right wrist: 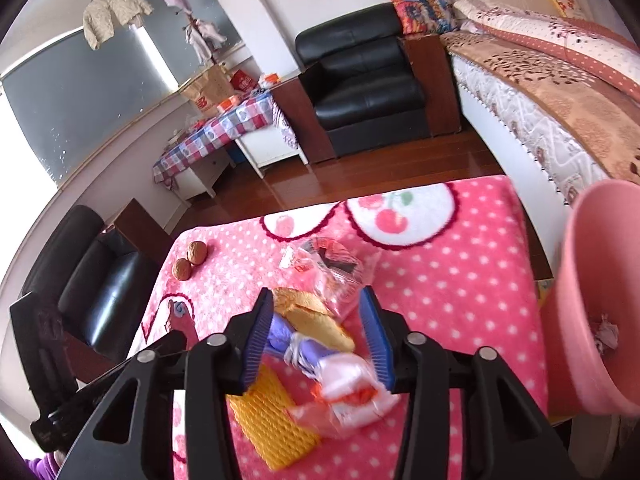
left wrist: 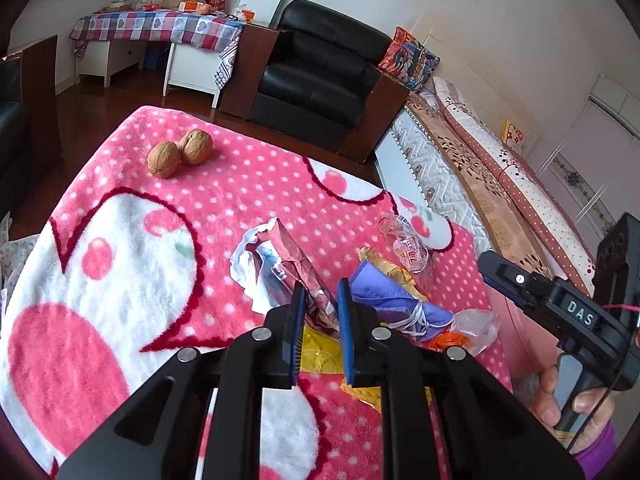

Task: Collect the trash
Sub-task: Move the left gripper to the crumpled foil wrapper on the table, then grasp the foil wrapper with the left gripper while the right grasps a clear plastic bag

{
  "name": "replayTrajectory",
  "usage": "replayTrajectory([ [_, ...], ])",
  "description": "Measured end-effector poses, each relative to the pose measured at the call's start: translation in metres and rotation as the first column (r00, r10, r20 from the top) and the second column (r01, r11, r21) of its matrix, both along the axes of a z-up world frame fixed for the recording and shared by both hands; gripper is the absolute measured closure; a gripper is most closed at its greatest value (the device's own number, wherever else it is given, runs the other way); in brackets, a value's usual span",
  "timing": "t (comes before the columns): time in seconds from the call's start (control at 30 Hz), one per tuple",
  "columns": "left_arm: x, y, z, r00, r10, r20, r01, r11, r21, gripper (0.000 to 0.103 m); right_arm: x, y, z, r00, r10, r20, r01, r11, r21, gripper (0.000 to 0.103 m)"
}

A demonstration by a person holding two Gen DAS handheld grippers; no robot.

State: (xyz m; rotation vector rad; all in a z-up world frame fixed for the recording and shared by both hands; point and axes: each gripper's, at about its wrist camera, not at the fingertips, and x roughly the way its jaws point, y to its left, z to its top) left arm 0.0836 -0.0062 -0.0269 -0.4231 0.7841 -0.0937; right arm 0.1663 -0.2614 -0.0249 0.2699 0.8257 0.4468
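A heap of trash is seen on a pink dotted blanket (left wrist: 120, 240). In the left wrist view the left gripper (left wrist: 320, 304) is narrowed on the lower end of a crumpled red-and-white wrapper (left wrist: 276, 264); the wrapper runs between the blue pads, and it appears to be pinched, though the contact itself is partly hidden by the fingers. Just to the right a purple wrapper (left wrist: 384, 292) is laid over a gold one (left wrist: 380, 260), with a clear plastic bag (left wrist: 408, 240) behind them and a yellow piece (left wrist: 320, 352) below the jaws. Two walnuts (left wrist: 180, 152) are left well apart from the heap, near the far edge.

The right gripper (right wrist: 316, 320) is spread wide — its jaws stand either side of the purple wrapper (right wrist: 288, 336) and a tan wrapper (right wrist: 312, 316), without the pads being pressed on either. A yellow mesh piece (right wrist: 272, 420) and a blurred clear bag with orange inside (right wrist: 352, 396) are seen beneath it. A pink bin (right wrist: 600, 300) is tilted at the right edge, with a crumpled scrap (right wrist: 606, 334) inside it.

In the left view the right gripper's body is held by a hand (left wrist: 576, 400) in a purple sleeve.
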Motion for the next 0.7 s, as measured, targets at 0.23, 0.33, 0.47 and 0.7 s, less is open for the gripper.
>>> replayTrajectory([
  [0.23, 0.001, 0.006, -0.002, 1.000, -0.010, 0.002, 0.010, 1.000, -0.020, 0.088, 0.032, 0.038, -0.015, 0.999, 0.041, -0.015, -0.043, 0.986, -0.163, 0.055],
  [0.33, 0.001, 0.008, -0.004, 1.000, -0.009, -0.002, 0.009, 1.000, -0.029, 0.088, 0.043, 0.043, -0.028, 0.998, 0.036, -0.046, -0.045, 0.979, -0.200, 0.055],
  [0.47, 0.001, 0.010, -0.006, 1.000, -0.014, -0.001, 0.013, 0.999, -0.036, 0.088, 0.049, 0.040, -0.042, 0.997, 0.018, -0.080, -0.035, 0.976, -0.216, 0.084],
  [0.7, -0.002, 0.008, -0.001, 1.000, -0.020, 0.014, 0.021, 0.999, -0.035, 0.088, 0.039, 0.025, -0.036, 0.998, -0.005, -0.067, -0.006, 0.986, -0.165, 0.094],
])
